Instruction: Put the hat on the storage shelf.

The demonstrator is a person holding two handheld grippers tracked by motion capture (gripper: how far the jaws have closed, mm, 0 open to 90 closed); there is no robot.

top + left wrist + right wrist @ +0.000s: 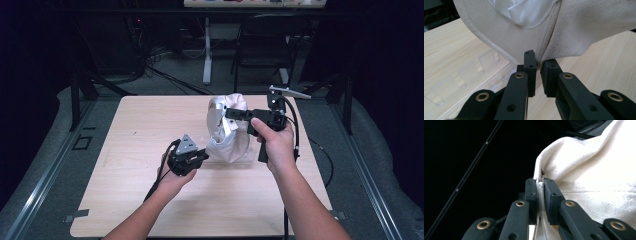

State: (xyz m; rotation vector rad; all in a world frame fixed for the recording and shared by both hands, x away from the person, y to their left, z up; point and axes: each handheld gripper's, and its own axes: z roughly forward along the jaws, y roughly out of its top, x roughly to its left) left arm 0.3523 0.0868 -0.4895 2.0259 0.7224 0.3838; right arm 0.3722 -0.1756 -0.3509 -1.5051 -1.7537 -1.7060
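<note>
A lab or recording studio: beyond the right hand-held gripper [231,113], black curtains enclose a light wooden counter [140,130]; loose cables [150,65] trail over grey carpet past a white desk leg [207,50] and a black folding chair [265,45].

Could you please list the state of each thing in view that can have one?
White cloth bag: lifted at its upper end, crumpled, lower end resting on the table.
Left tongs: shut on a seam fold of the white cloth bag at its lower edge.
Right tongs: shut on the white cloth bag's upper edge, holding it up.
Wooden table: flat, bearing the bag's lower end.
Clear plastic holder: lying on the table, unused.
</note>
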